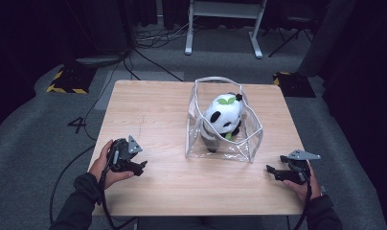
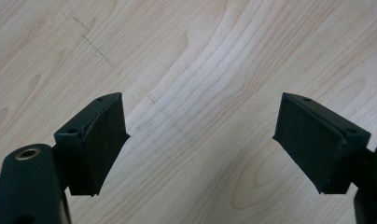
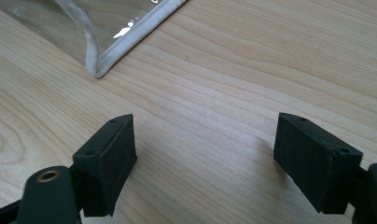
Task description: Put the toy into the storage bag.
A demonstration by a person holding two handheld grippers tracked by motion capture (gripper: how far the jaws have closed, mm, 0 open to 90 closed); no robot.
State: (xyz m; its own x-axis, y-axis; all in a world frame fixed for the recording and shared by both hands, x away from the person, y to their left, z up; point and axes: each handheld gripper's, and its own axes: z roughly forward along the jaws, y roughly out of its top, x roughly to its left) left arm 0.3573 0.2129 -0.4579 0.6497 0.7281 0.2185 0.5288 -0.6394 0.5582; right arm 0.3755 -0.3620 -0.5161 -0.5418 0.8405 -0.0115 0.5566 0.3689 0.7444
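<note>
- The toy panda (image 1: 223, 116) sits inside the clear bag (image 1: 244, 143), white head up, with green leaves and a small black knob on top.
- The bag stands upright with its mouth open, on the bench (image 1: 158, 115), right of the middle and closer to the far edge than to the near one; its white piping runs round the rim and the corners.
- In the right gripper view one piped corner of the bag (image 3: 100, 58) rests on the wood, at the upper left, apart from the jaws.
- The right gripper (image 1: 270, 169) lies low by the near right corner of the bench, held in a hand, pointing toward the bag's near right corner; it is near the bag and touches nothing.
- Its jaws stand released, wide apart, with bare wood between them (image 3: 203, 154).
- The left gripper (image 1: 142, 165) is held in a hand by the near left edge of the bench, well apart from the bag, pointing toward the middle of the bench.
- Its jaws are also released, spread over bare wood (image 2: 200, 140), where a faint pencil line crosses the grain.
- A cable trails from each gripper over the near edge.
- Grey carpet lies round the bench.
</note>
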